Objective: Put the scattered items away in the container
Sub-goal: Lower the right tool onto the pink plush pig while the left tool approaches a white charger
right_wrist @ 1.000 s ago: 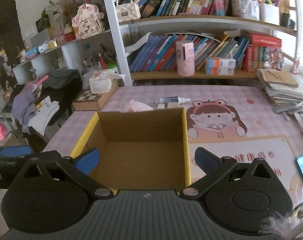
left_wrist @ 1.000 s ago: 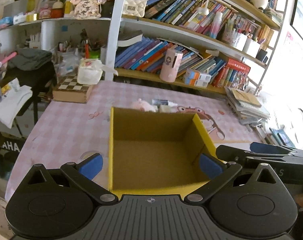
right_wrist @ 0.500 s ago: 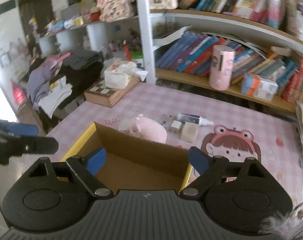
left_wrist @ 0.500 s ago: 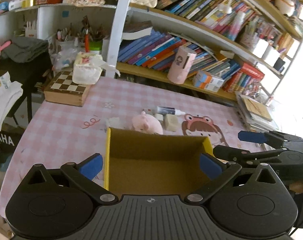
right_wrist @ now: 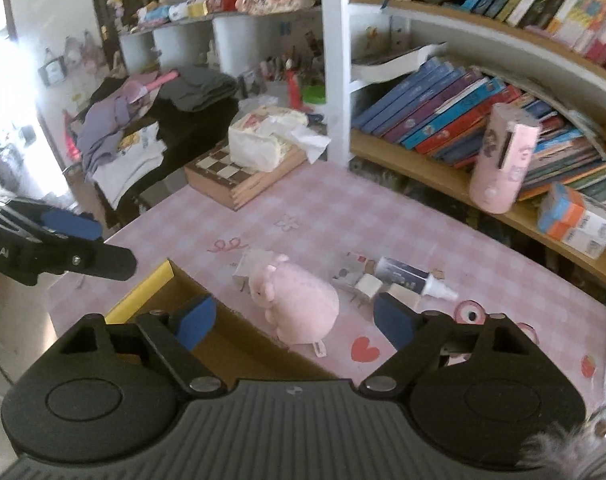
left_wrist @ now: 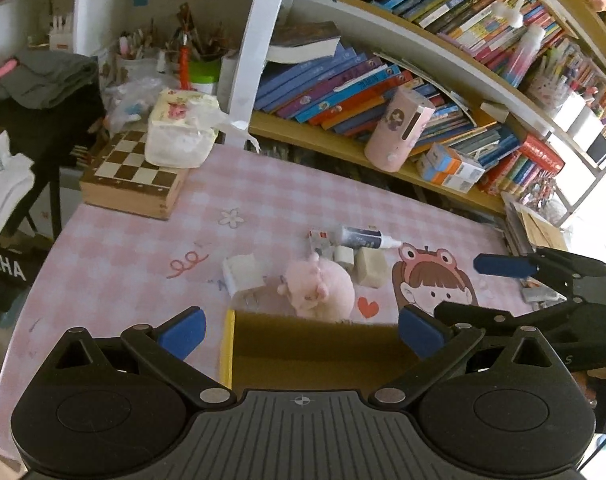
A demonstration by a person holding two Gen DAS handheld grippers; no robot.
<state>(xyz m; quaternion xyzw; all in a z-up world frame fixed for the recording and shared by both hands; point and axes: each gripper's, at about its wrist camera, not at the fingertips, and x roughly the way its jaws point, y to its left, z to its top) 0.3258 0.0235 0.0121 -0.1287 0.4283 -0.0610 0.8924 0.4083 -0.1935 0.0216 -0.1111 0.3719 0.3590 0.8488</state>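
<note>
We hold both grippers level above the near edge of the pink checked table (left_wrist: 135, 248), fingers pointing toward the bookshelf (left_wrist: 343, 92) along its far edge. The cardboard box (left_wrist: 315, 344), its left rim yellow, sits at the near edge beneath us; a second ago its whole floor lay open below the cameras, and now only its far wall shows as we have tilted up and forward. The left gripper (left_wrist: 301, 330) is spread wide and empty over the box. The right gripper (right_wrist: 295, 316), jaws likewise apart and empty, frames the pink plush pig (right_wrist: 299, 300), which lies just beyond the box's far wall. Near it toward the table's middle lie a white folded card (left_wrist: 245, 274), a beige block (left_wrist: 371, 268), a small glue bottle (left_wrist: 363, 238) on its side, and a small white cube (left_wrist: 344, 255), all outside the box.
</note>
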